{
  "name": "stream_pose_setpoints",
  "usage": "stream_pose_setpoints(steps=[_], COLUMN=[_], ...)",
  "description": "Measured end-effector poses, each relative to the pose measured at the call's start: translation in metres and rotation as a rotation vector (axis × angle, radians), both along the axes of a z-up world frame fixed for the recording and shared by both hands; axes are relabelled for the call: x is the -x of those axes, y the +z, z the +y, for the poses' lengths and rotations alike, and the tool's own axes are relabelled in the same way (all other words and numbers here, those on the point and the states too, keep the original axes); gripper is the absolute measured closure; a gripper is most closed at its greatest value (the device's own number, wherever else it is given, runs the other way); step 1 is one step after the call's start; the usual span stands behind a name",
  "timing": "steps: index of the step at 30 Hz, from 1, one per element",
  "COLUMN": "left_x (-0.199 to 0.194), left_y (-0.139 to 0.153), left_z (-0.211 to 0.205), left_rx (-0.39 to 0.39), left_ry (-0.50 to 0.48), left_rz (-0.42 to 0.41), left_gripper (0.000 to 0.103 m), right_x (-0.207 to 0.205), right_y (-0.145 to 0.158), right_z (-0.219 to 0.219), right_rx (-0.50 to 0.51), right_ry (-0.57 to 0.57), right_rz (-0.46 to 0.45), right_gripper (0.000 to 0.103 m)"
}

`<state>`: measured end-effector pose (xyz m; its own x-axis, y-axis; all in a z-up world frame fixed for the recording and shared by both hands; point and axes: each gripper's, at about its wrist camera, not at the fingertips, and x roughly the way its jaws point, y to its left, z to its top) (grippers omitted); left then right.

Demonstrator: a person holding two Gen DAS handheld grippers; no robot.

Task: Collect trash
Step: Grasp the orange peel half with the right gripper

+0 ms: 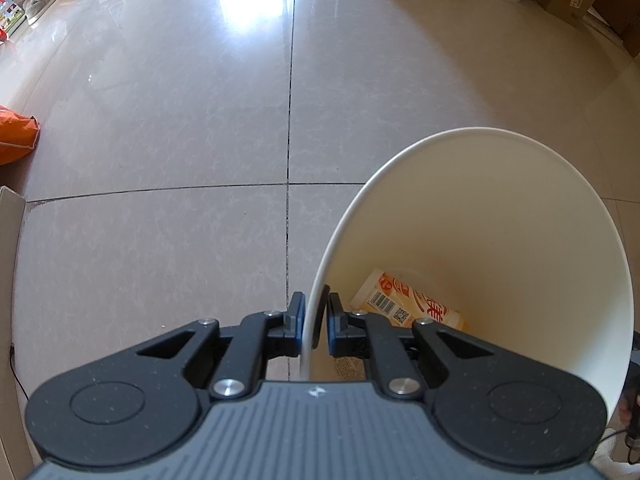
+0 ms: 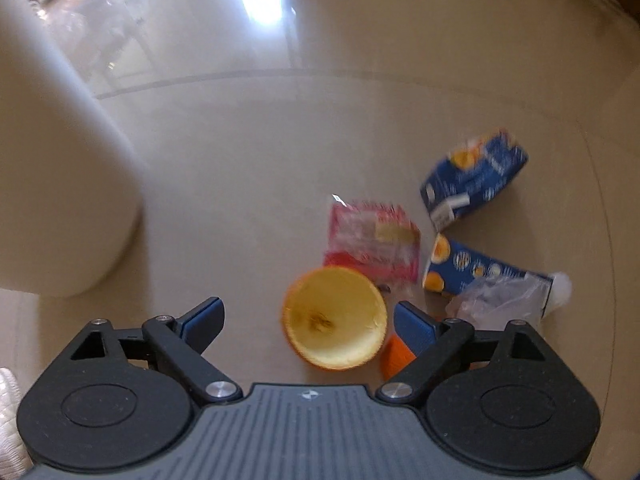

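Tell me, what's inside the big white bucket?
Inside the white bucket lies an orange and white drink bottle with a barcode, down at the bottom. The left tongs pinch the rim and hide part of the bottom, so more might be there.

Glossy beige tiled floor (image 2: 248, 184), dark grout lines. On it: halved orange peel (image 2: 335, 318), red wrapper (image 2: 370, 240) just behind, two blue cartons (image 2: 474, 178) to the right, clear plastic (image 2: 496, 296) over the nearer carton; white bin (image 2: 60, 200) at left.

White bin (image 1: 500, 216) tilts, an orange-printed packet (image 1: 404, 300) inside; on the floor, a hollow orange peel half (image 2: 335, 318), a red wrapper (image 2: 372, 240), two blue cartons (image 2: 474, 176) lying close together.
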<state>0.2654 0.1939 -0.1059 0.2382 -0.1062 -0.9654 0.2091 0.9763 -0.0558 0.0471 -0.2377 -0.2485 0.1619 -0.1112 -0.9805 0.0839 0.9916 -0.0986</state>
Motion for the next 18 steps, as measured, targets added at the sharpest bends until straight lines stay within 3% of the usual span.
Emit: stream_pose_setpoints(steps=[7,18], left_x=[-0.001,-0.001], left_y=[0.001,0.0], left_z=[0.0,0.0], left_rx=[-0.001,0.002], left_ry=[-0.002,0.002], left_rz=[0.001,0.001], left_gripper=[0.094,0.094], right_x=[-0.003,-0.003], right_y=[-0.042,-0.061], right_z=[-0.021,-0.019], right_rx=[-0.004,-0.007], right_ry=[-0.084,-0.119], right_rz=[0.065,0.124], right_gripper=[0.009,0.014])
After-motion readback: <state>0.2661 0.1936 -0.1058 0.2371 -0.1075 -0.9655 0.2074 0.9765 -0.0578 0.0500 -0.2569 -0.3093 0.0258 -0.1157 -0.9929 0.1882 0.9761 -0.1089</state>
